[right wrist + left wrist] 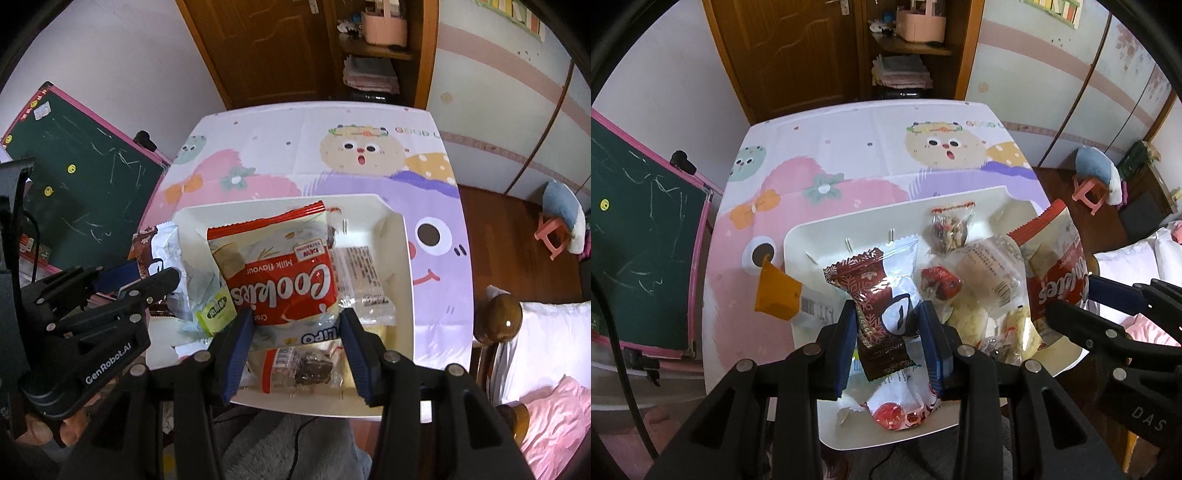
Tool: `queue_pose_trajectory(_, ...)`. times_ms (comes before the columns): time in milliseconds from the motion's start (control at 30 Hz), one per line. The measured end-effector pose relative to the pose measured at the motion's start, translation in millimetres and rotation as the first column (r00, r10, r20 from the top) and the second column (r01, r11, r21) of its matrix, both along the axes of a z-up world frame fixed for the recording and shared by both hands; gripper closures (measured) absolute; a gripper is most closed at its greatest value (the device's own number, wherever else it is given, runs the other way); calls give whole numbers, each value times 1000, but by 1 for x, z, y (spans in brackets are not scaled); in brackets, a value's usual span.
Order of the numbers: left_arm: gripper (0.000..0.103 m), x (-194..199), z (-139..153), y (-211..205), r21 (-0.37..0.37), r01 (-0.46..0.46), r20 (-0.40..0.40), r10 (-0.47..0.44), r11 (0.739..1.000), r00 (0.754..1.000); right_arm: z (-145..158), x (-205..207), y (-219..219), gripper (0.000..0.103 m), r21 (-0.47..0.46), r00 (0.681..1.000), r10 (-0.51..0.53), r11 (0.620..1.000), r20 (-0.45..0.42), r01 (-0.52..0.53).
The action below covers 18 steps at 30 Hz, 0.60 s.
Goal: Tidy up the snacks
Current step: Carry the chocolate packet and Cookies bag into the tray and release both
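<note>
Both grippers hovered over the white tray (400, 236) on the cartoon tablecloth (280, 155), each with a packet between its jaws. The left gripper (889, 323) was clamped on a dark red snowflake-print wrapper (871, 295), apparently together with the white packet (905, 295) behind it; a double grab like that risked one packet slipping free midway and dropping outside the tray. The right gripper (297, 325) was closed around the lower end of the Cookies bag (284, 266), which hung above the other snacks. The bag looked puffy and slick, held only at its edge, so it could pivot, slide out, or get crushed if squeezed harder. Below it lay a clear-wrapped bar (360, 273), a small green sachet (216, 312) and a packet of dark pieces (295, 365), loosely piled, so setting the bag down carelessly could nudge them over the low rim. The two tools were working just beside each other, and a collision between them seemed a real chance if both moved inward together
</note>
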<state>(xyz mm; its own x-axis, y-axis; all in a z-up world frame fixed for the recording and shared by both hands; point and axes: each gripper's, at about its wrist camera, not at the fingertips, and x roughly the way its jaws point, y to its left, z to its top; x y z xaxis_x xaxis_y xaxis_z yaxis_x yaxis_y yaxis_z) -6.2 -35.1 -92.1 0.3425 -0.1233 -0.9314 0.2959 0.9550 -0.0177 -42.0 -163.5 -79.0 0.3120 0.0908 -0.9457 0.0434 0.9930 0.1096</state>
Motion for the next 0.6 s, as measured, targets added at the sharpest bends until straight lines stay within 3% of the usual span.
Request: queue_pose_trajectory(600, 71, 1, -10, -6, 14, 23, -35, -22, 1000, 999, -12, 4, -2, 54, -13, 999, -30, 999, -45, 29)
